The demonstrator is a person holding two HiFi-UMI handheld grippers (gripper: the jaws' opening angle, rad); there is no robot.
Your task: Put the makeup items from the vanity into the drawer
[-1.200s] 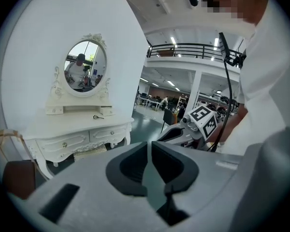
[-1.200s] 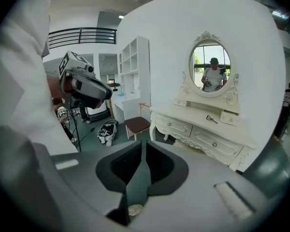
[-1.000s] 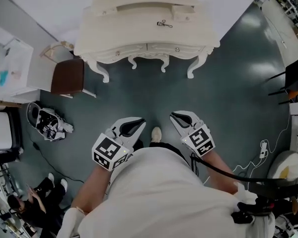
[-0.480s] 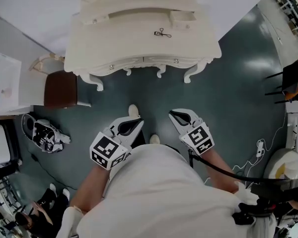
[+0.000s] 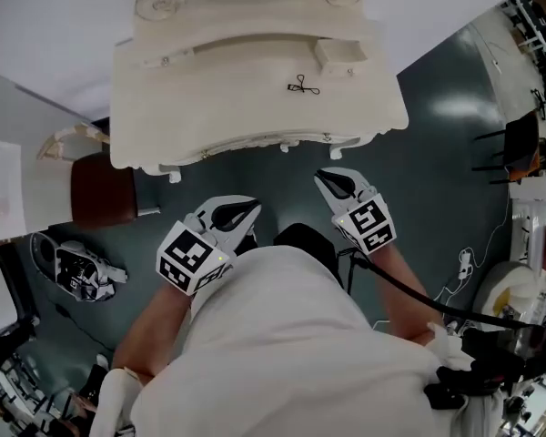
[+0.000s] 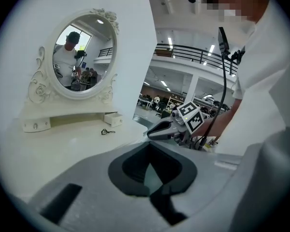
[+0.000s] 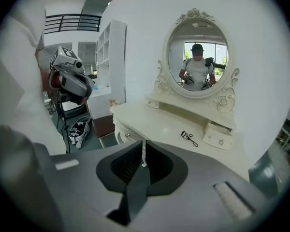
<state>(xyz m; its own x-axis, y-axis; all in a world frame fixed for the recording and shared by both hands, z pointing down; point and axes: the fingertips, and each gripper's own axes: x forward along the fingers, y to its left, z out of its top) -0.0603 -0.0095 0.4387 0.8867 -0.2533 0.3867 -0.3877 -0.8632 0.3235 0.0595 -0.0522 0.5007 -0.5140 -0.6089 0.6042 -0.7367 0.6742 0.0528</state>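
Approach step here: my left gripper and right gripper both hang clenched on nothing, just short of the vanity front edge, so nothing's picked up yet. Only makeup item I can spot is the eyelash curler, lying loose on the vanity top toward the back, so next I reckon I reach over, spread the right jaws and pinch its thin frame. Front drawer looks closed, and the small drawer just behind the curler seems a bit pulled out, contents out of sight.
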